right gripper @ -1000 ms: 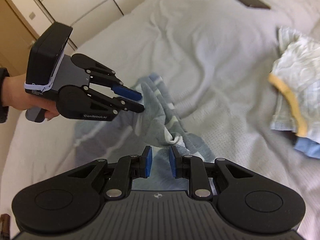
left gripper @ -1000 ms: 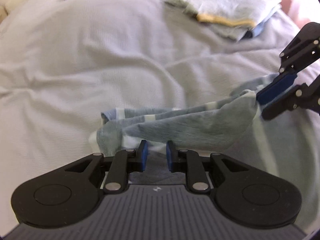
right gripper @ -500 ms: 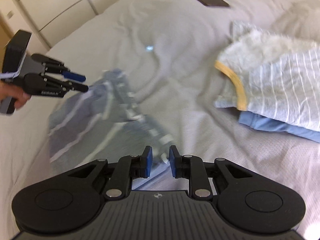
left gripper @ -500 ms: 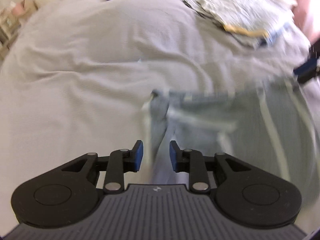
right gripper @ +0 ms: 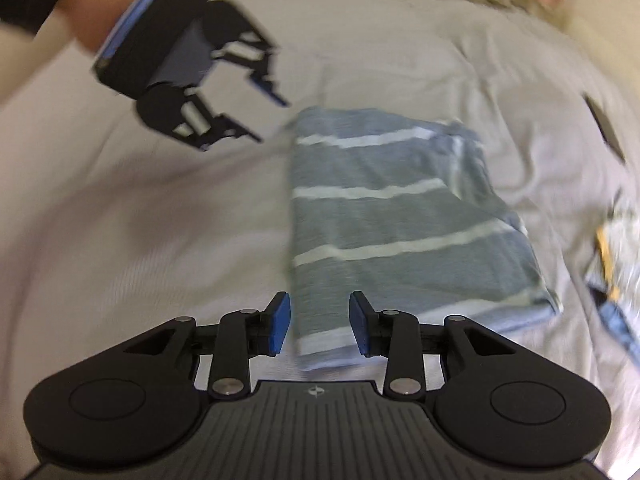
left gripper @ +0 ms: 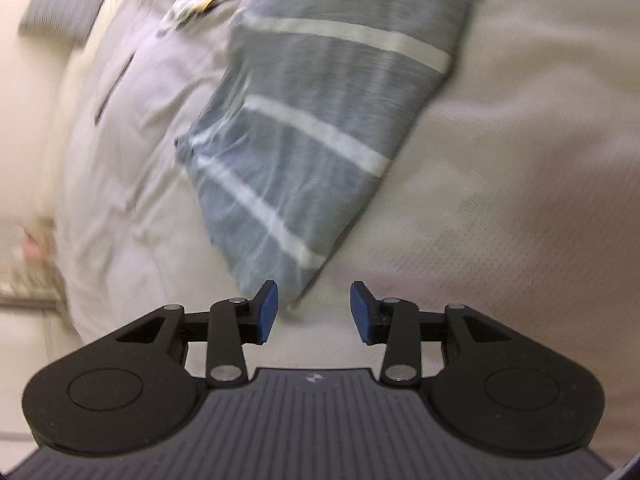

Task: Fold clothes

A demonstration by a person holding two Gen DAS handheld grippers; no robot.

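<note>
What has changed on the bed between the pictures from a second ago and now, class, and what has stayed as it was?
The striped grey garment, bunched and pinched at both ends a second ago, now lies flat and folded on the bed sheet. Both the left gripper and the right gripper have opened and let it go, and the left has drawn back. The pile of folded clothes and the dark phone stayed where they were.
</note>
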